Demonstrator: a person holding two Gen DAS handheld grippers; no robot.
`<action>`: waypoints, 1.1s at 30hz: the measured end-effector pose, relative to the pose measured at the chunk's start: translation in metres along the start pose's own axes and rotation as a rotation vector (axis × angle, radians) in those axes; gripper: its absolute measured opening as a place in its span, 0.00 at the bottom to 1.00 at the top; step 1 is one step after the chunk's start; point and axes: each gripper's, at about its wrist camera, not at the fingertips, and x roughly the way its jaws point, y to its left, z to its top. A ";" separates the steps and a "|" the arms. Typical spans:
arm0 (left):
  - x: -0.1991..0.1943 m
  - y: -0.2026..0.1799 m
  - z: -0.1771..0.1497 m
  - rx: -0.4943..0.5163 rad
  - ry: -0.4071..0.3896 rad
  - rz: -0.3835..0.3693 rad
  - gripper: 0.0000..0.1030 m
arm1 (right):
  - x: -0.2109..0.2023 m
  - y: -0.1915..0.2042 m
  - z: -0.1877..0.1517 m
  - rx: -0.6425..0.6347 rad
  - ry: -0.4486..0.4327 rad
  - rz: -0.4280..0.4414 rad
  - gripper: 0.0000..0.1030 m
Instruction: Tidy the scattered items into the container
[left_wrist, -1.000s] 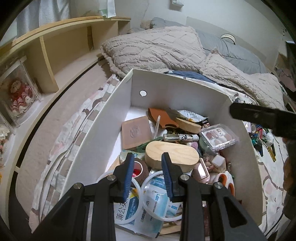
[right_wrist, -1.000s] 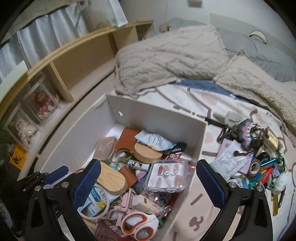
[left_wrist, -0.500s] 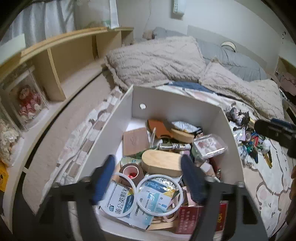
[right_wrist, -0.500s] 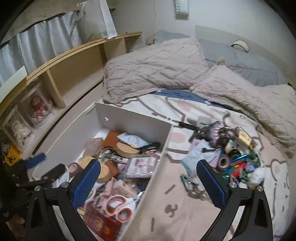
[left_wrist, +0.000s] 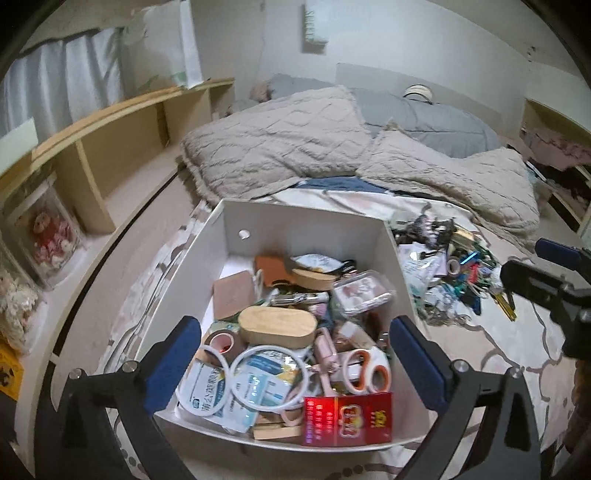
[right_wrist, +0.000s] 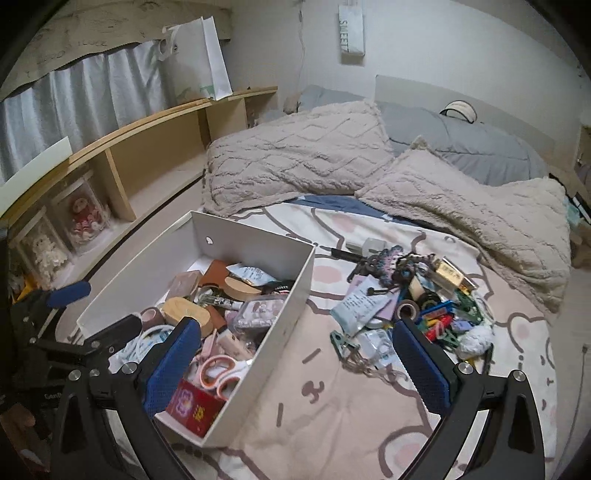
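The left hand-held gripper (left_wrist: 295, 363) hangs over the near end of the box (left_wrist: 310, 225), its jaws opening with nothing gripped between them. The right hand-held gripper (right_wrist: 295, 363) stands wide and empty. A drop looks just done; the pile (right_wrist: 417, 306) on the bed, right of the box and ahead of the right pad, needs the next pick.
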 end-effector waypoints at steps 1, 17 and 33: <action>-0.004 -0.004 0.000 0.009 -0.006 -0.002 1.00 | -0.004 -0.002 -0.002 0.002 -0.002 0.001 1.00; -0.059 -0.038 -0.002 0.051 -0.092 -0.035 1.00 | -0.053 -0.031 -0.028 0.014 -0.028 -0.073 1.00; -0.086 -0.047 -0.021 0.091 -0.096 -0.018 1.00 | -0.076 -0.022 -0.050 -0.025 -0.003 -0.065 1.00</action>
